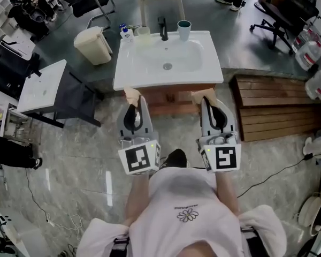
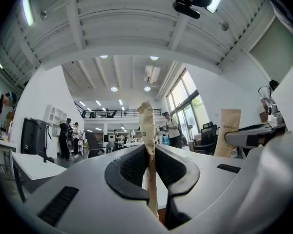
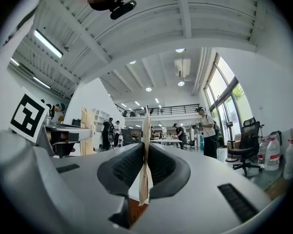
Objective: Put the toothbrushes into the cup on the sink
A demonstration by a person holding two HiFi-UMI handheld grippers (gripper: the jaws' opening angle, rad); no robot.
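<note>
A white sink (image 1: 209,68) stands ahead of me, with a teal-rimmed cup (image 1: 184,29) on its back ledge to the right of the black faucet (image 1: 163,29). Both grippers hover side by side in front of the sink's near edge, jaws pointing toward it. My left gripper (image 1: 134,107) (image 2: 150,147) is shut on a flat, tan paper-wrapped toothbrush (image 1: 131,95) (image 2: 146,123) that sticks out past the jaws. My right gripper (image 1: 209,104) (image 3: 145,147) is shut on a second tan paper-wrapped toothbrush (image 1: 203,95) (image 3: 146,126).
A small bottle (image 1: 125,33) and a pale container (image 1: 143,32) sit on the sink's back left. A beige bin (image 1: 93,45) and a white table (image 1: 43,87) stand to the left, and a wooden pallet (image 1: 273,106) lies to the right. Cables run across the floor.
</note>
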